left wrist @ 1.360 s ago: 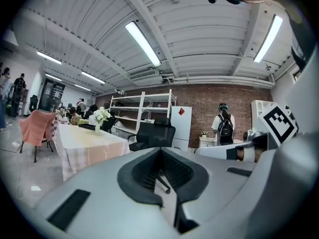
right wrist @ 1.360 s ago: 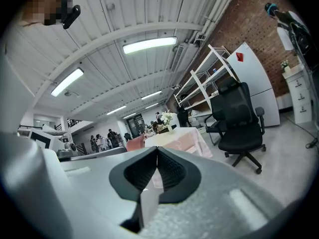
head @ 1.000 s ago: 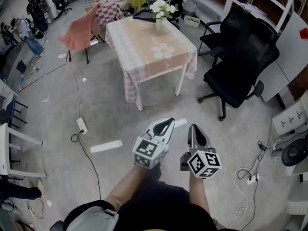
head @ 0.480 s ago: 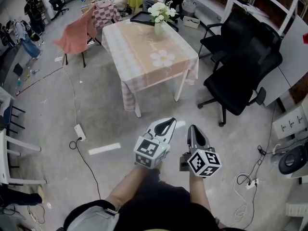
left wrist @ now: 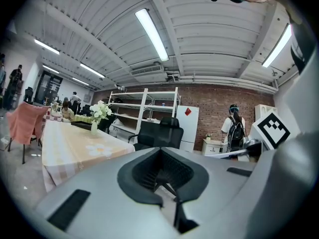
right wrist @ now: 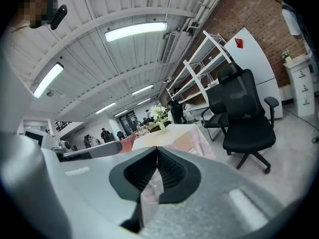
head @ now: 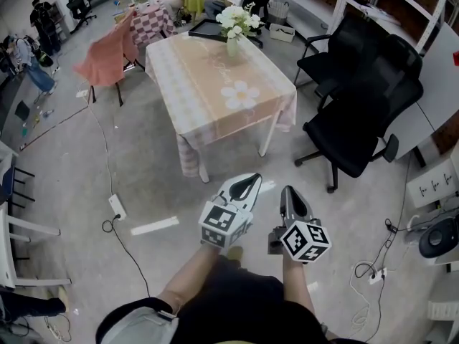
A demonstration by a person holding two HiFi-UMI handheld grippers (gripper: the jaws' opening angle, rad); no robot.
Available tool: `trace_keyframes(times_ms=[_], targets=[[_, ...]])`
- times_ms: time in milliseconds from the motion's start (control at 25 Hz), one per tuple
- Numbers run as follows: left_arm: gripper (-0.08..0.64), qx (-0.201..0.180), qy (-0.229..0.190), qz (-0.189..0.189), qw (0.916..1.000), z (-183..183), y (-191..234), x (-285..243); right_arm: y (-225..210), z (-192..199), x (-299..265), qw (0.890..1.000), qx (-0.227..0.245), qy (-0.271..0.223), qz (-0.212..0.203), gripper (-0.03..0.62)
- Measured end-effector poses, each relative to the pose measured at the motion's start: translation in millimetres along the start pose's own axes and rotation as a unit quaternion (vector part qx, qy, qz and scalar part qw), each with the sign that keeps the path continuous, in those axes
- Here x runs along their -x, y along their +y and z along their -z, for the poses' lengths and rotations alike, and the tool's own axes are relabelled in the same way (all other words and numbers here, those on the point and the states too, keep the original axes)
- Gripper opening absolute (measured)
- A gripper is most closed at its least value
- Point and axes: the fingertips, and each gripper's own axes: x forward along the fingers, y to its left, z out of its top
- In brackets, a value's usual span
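At the far left a power strip (head: 115, 206) lies on the concrete with its floor cable (head: 101, 138) trailing away towards the pink-draped chair (head: 107, 49). A foot caught in that loop is the likeliest trip on that side. The table (head: 204, 84) in its checked cloth stands ahead, well apart from both tools. A vase of white flowers (head: 233, 29) stands near its far edge, top-heavy enough that a knock to the table or a tug on the hanging cloth could tip it. The left gripper (head: 248, 180) hangs in the air over bare floor, its jaws closed tip to tip with nothing between them. Its own view (left wrist: 159, 150) looks out level across the room rather than down, so the ground just ahead goes unseen from there. The right gripper (head: 288, 190) sits just beside it, jaws likewise pressed together and empty (right wrist: 156, 148). The two marker cubes are near enough to clash if either hand swings inward. To the right the black office chair (head: 358, 124) would roll if brushed, and a second cable (head: 369, 272) crosses the floor there.
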Motion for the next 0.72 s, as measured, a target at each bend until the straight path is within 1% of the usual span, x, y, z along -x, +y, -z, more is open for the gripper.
trace_keyframes(times_ms=[360, 560, 720], targets=[[0.006, -0.004, 0.005, 0.009, 0.9999, -1.7, 22.4, -20.0, -8.0, -0.1, -30.4, 1.000, -0.011, -0.002, 0.008, 0.002], [0.006, -0.005, 0.001, 0.003, 1.0000, -6.1, 28.3, -19.1, -5.9, 3.3, -37.8, 1.000, -0.016, 0.002, 0.004, 0.002], [0.006, -0.007, 0.008, 0.006, 0.9999, -0.7, 29.3, -15.4, -1.4, 5.2, -37.9, 1.000, -0.021, 0.005, -0.001, 0.002]])
